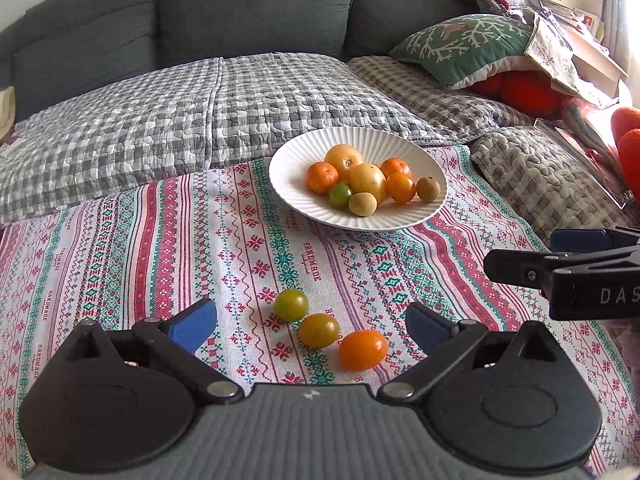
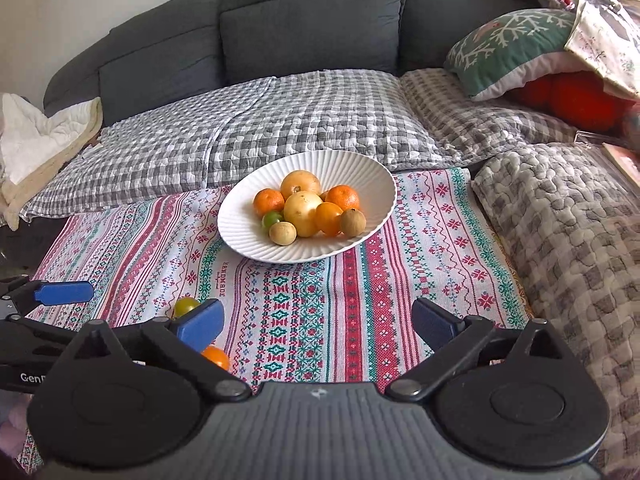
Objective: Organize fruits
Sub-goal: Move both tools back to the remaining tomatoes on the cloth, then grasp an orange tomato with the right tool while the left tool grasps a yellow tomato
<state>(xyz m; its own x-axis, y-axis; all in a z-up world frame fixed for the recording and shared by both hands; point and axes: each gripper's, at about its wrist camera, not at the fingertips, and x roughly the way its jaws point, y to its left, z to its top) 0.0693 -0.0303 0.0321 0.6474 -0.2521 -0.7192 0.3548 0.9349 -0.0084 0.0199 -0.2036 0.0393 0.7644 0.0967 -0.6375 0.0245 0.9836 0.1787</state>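
While three cherry tomatoes (image 1: 320, 330) are lying loose, we are hovering.
We are holding both the left gripper (image 1: 312, 322) and right gripper (image 2: 318, 326) wide and empty; soft, slippery skins want gentle grips across their middles.

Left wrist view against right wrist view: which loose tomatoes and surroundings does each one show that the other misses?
Only the left wrist view shows all three loose tomatoes unobstructed: green tomato, yellow-orange tomato, orange tomato, lying in front of the open left gripper.

Only the right wrist view shows the white blanket at the sofa's left end; its own finger hides most of the tomatoes.

Both show the white plate of fruit, the patterned cloth, and the open right gripper.
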